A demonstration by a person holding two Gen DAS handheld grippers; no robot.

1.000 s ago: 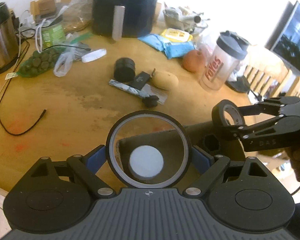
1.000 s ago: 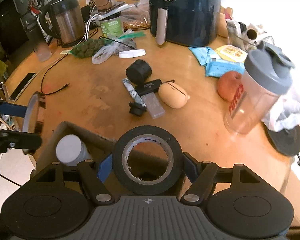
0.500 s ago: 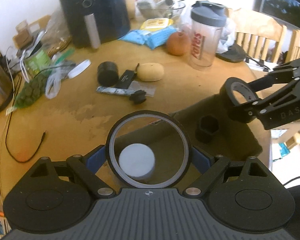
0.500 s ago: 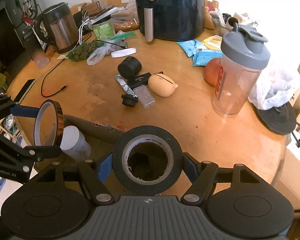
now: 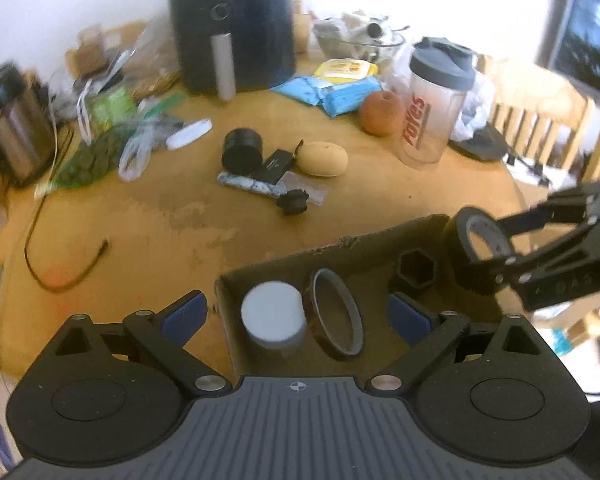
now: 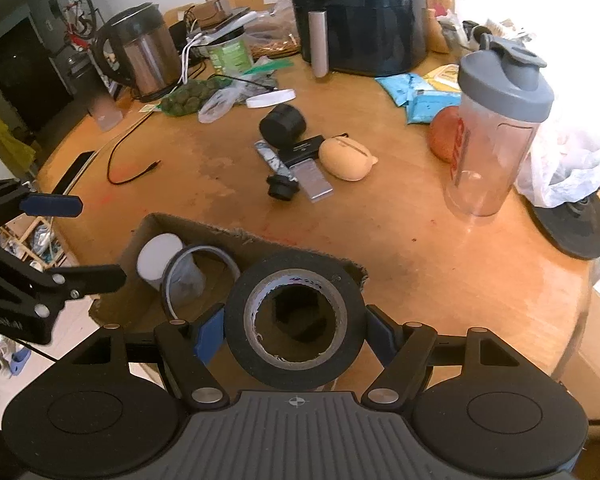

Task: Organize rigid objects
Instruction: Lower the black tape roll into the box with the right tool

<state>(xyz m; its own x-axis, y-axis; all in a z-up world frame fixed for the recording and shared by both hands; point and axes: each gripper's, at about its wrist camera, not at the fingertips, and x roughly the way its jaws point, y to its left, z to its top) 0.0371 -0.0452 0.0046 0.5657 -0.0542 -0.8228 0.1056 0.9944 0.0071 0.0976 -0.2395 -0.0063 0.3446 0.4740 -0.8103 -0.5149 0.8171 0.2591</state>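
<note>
A cardboard box (image 5: 332, 250) (image 6: 236, 236) sits at the table's near edge. Inside it stand a white-lidded jar (image 5: 272, 314) (image 6: 158, 254), a thin brown tape ring (image 5: 336, 314) (image 6: 172, 280) leaning on edge beside the jar, and a black hexagonal piece (image 5: 416, 268). My left gripper (image 5: 296, 314) (image 6: 80, 236) is open and empty above the box. My right gripper (image 6: 296, 328) (image 5: 492, 256) is shut on a black tape roll (image 6: 260, 332) (image 5: 470, 252), held over the box's right end.
On the wooden table (image 6: 380, 232) lie a black round case (image 6: 282, 124), a small black box (image 6: 302, 148), a tan mouse-like case (image 6: 346, 158), a silver stick (image 6: 312, 180), a black knob (image 6: 280, 188) and a cable (image 6: 132, 170). A shaker bottle (image 6: 496, 132), air fryer (image 6: 360, 12) and kettle (image 6: 140, 52) stand farther back.
My left gripper has opened and let go of the brown tape ring, which now rests in the box beside the white jar. My right gripper still holds the black roll.
</note>
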